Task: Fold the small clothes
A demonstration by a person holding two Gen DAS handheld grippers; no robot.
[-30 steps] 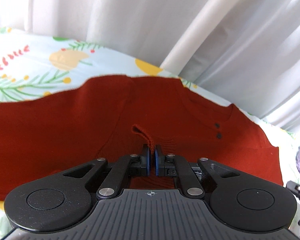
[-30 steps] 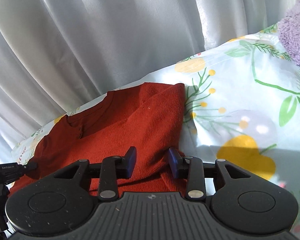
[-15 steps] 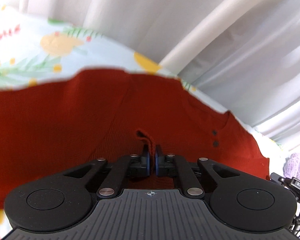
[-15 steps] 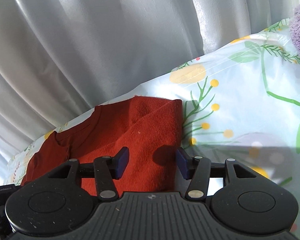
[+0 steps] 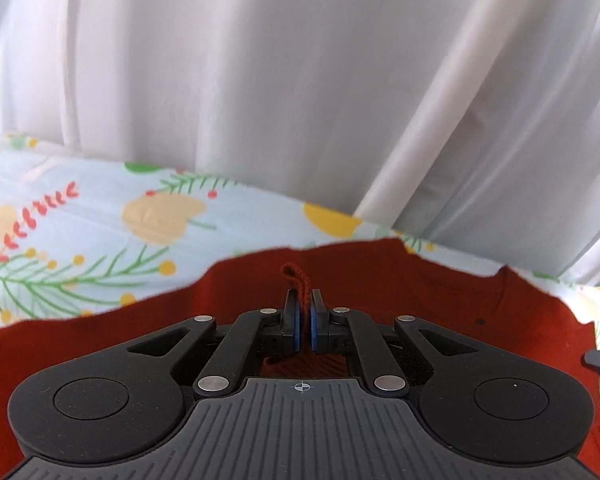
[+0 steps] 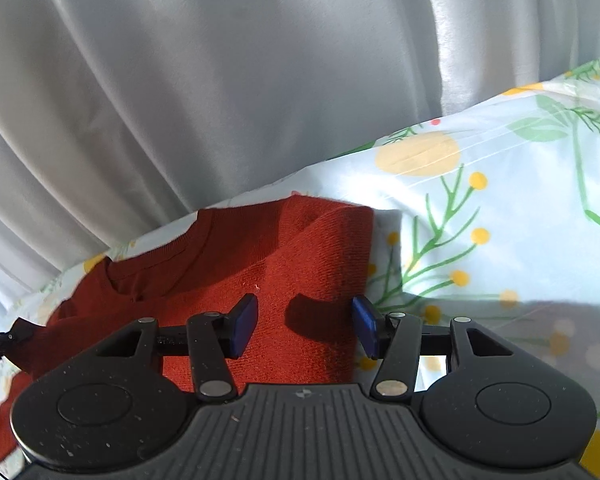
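A rust-red knit top (image 5: 440, 304) lies spread on a pale blue floral sheet (image 5: 100, 216), with white curtains (image 5: 300, 80) hanging close behind it. Whether the sheet covers a bed or a worktop cannot be told.

In the left wrist view, the left gripper (image 5: 302, 304) has its fingers (image 5: 291, 312) pressed together on a small fold of the top, pinching it. A loop of red knit (image 5: 296, 276) sticks up just beyond the fingertips, and the fabric around it spreads to both sides. Two dark buttons (image 5: 480, 322) show on the top to the right, near the neckline.

In the right wrist view, the right gripper (image 6: 304, 324) hangs over the top's folded right edge (image 6: 364, 264) with its fingers (image 6: 244, 324) spread apart. The pads do not press on the cloth; the fabric lies under the gap between them, and the right-hand finger sits about over the edge where the top meets the sheet. A finger's shadow falls on the knit between the fingers. The neckline (image 6: 196, 240) lies farther off to the left, towards the curtains.
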